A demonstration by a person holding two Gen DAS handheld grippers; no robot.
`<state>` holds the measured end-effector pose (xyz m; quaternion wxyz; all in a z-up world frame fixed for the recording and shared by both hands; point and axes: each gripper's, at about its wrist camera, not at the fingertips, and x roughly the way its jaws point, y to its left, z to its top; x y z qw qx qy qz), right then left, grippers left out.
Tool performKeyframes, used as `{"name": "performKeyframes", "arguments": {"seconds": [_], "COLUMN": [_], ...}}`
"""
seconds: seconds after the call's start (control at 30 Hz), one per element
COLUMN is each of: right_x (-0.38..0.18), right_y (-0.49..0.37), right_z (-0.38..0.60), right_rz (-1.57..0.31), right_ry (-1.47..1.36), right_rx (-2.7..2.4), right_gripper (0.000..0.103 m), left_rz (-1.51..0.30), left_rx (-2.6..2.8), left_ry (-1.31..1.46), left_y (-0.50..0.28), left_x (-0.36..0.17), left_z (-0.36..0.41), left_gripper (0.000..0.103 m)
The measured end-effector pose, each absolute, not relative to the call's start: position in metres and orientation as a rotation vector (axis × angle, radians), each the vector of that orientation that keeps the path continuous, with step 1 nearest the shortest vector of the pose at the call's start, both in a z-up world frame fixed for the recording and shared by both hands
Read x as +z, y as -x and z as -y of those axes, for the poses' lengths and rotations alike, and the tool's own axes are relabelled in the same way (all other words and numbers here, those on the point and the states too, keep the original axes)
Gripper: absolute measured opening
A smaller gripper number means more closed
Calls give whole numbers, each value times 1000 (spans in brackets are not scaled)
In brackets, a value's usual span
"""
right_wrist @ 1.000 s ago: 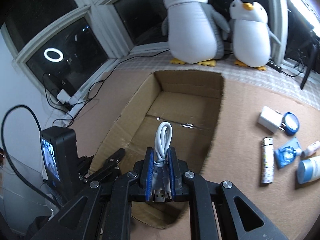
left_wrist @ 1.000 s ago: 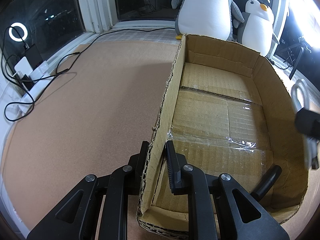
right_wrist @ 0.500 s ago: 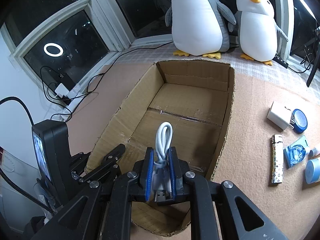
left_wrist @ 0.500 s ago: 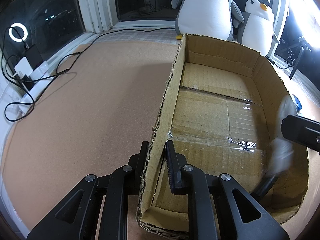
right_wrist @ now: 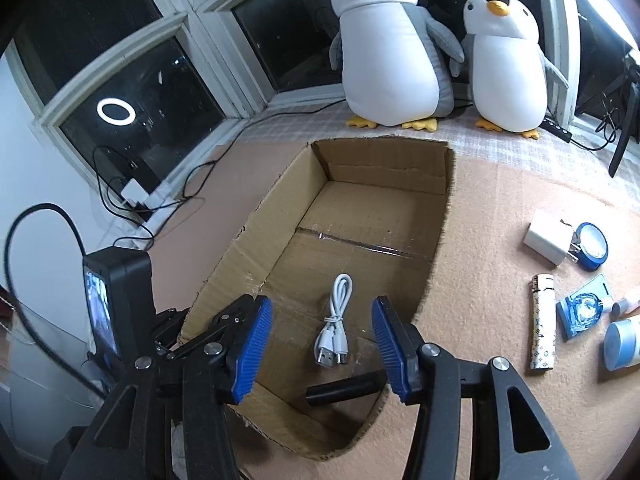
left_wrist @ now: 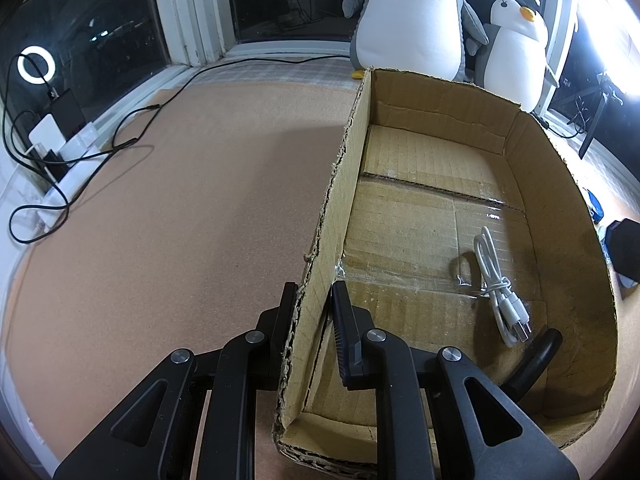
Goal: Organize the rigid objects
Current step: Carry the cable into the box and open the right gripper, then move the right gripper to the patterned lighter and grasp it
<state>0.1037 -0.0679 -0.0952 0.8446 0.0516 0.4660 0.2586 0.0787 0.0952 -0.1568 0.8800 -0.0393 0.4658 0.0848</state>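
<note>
- Left gripper (left_wrist: 311, 300) is clamped on the near left wall of the box (left_wrist: 568, 216).
- Right gripper (right_wrist: 320, 332) hangs over the box, its jaws opening, nothing pressed between the blue pads (right_wrist: 250, 346).
- The white cable (right_wrist: 336, 320) lies bundled on the box floor, beside a black cylinder (right_wrist: 346, 394).
- The box sits on a brown cork-like mat (left_wrist: 160, 220); right of it lie a lighter (right_wrist: 542, 322), a charger (right_wrist: 550, 236) and small blue items.
- Farther back, two plush penguins (right_wrist: 390, 48) stand by dark windows; a ring light (right_wrist: 116, 111) reflects in the glass.
</note>
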Motion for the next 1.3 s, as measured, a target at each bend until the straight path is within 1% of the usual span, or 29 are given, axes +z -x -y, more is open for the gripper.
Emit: {"name": "performKeyframes", "arguments": {"seconds": [0.33,0.67,0.97,1.3], "right_x": [-90,-118,-147,-162], "right_y": [-94,-109,-135,-156], "right_z": [115,181,198,195], "right_rz": [-941,-1024,-1082,-1103], "right_ry": [-69,-140,-139,-135], "right_rx": [498,392,310,277], "right_gripper": [48,48,47,40], "left_rz": [-970,-970,-970,-969], "left_rx": [176,177,176,176], "left_ry": [81,81,81,81], "left_y": [-78,-78,-78,-78], "left_x": [-157,-157,-157,-157], "left_z": [-95,-95,-95,-95], "left_gripper": [15,15,15,15]}}
